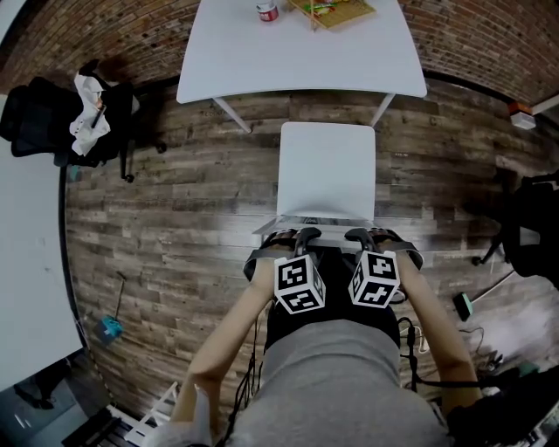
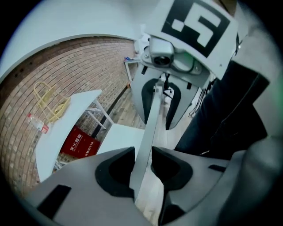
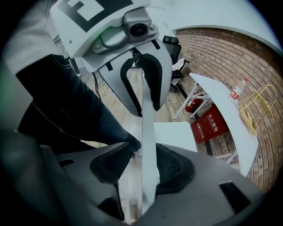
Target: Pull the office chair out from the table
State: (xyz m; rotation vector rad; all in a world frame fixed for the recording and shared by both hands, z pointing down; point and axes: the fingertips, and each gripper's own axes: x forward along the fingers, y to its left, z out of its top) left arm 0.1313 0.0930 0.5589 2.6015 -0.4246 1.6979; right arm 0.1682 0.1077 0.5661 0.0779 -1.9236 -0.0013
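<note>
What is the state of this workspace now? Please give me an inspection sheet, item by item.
Surface: white table, a wood floor below.
Job's things: white chair stands apart from the table.
Clutter: small jar and a flat yellow-green item at the table's far edge.
Grippers: left gripper and right gripper open, chair's back edge between the jaws of each.
Cables: black cables by the person's right arm.
Surroundings: brick wall; black chair with white cloth at the head view's left.

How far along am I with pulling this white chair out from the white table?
Done: the white square-seated chair stands clear of the white table, wooden floor showing between. In hand: left gripper and right gripper straddle its backrest's top edge, jaws apart, not clamping. Left: lift both away.
</note>
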